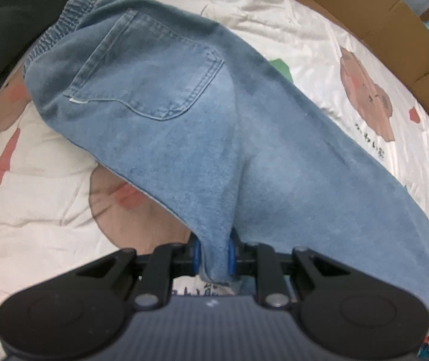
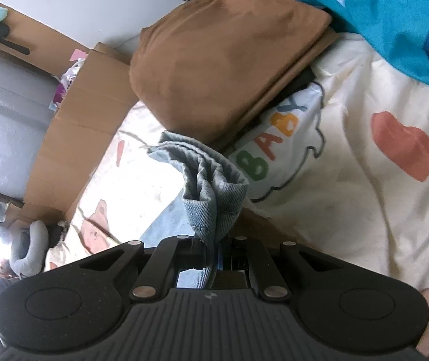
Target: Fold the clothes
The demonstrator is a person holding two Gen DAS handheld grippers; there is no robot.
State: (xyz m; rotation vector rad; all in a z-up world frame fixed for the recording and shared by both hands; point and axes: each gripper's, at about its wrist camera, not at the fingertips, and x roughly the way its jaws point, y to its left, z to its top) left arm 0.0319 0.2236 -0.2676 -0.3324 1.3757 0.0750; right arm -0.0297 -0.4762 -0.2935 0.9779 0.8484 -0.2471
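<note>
Cartoon-printed cream quilt (image 1: 49, 198) underlies light-blue denim jeans (image 1: 184, 126); left gripper (image 1: 213, 258) and right gripper (image 2: 212, 258) each pinch denim; thin bites might slip if tugged

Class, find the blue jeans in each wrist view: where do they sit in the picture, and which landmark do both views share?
Left wrist: jeans fill the middle, waistband and back pocket upper left, a fold pinched in the left gripper at bottom centre.
Right wrist: only a bunched denim edge at centre, clamped in the right gripper, below a brown garment.
Shared landmark: the cream cartoon-print quilt.
</note>
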